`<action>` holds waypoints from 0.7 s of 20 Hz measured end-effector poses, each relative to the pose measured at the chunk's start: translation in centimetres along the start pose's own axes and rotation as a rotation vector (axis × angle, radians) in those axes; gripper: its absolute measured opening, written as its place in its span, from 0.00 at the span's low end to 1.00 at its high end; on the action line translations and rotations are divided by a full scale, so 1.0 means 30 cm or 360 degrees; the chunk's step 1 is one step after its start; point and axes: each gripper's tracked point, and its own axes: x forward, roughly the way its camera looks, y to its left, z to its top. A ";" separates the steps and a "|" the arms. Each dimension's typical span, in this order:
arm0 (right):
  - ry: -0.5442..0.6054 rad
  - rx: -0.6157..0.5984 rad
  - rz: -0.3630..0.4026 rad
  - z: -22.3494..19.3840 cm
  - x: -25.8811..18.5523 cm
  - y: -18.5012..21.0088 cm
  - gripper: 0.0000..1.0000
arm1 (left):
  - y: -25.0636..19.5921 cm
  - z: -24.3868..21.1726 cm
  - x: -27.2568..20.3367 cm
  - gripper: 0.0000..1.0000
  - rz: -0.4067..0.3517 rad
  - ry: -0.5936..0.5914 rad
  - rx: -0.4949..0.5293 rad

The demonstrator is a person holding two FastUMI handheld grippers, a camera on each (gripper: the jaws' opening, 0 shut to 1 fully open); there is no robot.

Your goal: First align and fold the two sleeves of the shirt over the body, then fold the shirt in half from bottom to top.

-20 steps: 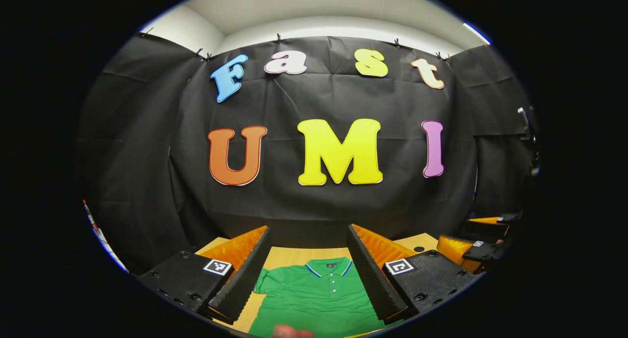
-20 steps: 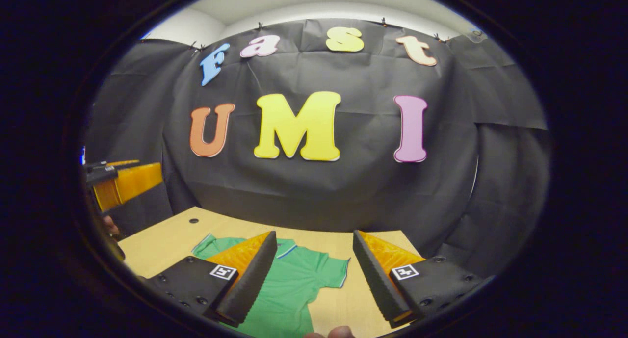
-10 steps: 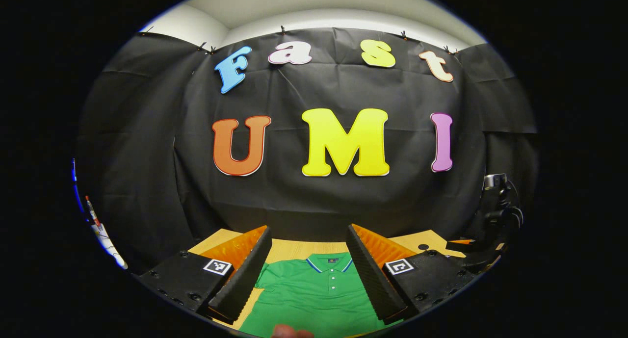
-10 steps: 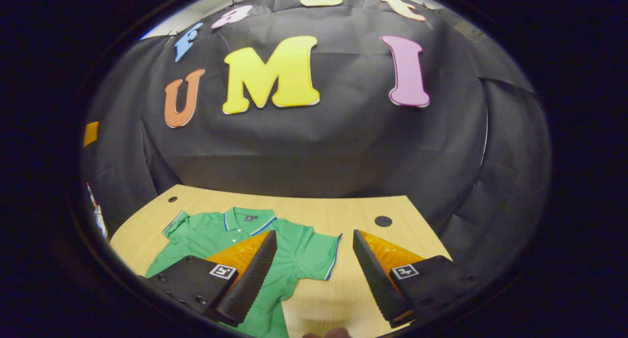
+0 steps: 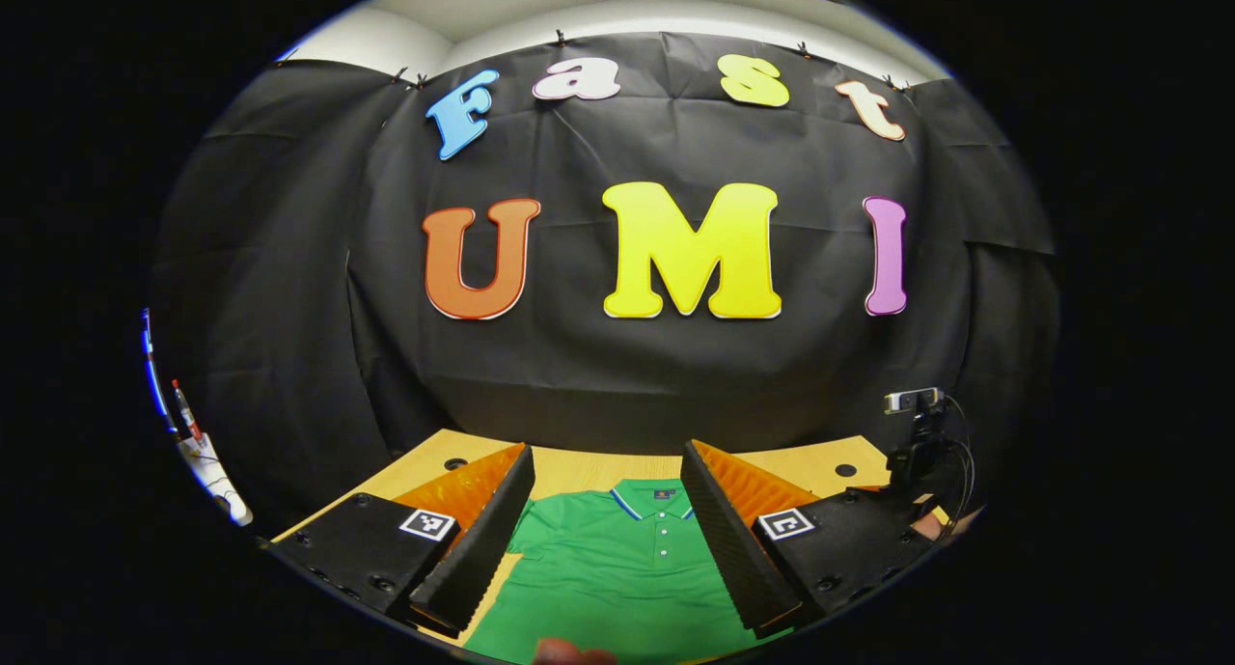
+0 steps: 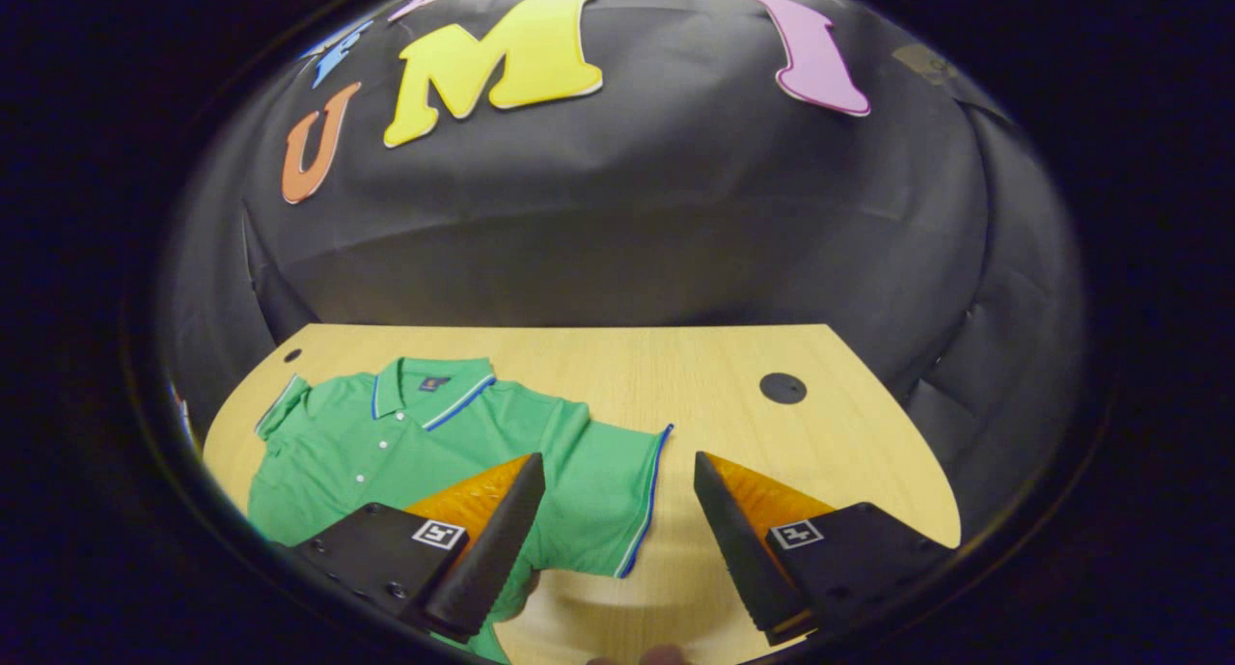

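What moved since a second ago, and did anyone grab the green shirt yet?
The right gripper tipped down toward the shirt's sleeve, so more table shows. The left gripper barely moved. Both stayed open, and the green shirt still lies flat, ungrabbed.

The shirt (image 6: 425, 443) is soft green cloth, matt, with small shiny buttons. The table (image 6: 675, 375) looks like smooth pale wood. At 12 o'clock, the wall (image 5: 617, 375) is matt, creased cloth.

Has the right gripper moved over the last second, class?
Yes. The right gripper has tipped downward and closer: the table and shirt sleeve now sit higher in its view.
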 end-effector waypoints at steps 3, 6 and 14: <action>0.0064 0.0039 -0.0038 -0.048 0.097 -0.037 0.99 | 0.027 -0.021 -0.008 0.98 0.0040 0.0023 0.0019; 0.0098 0.0049 -0.0035 -0.072 0.151 -0.051 0.98 | 0.060 -0.051 -0.006 0.98 0.0070 0.0049 0.0069; 0.0199 -0.0017 -0.0077 -0.122 0.205 -0.050 0.38 | 0.101 -0.056 -0.021 0.98 0.0134 0.0068 0.0085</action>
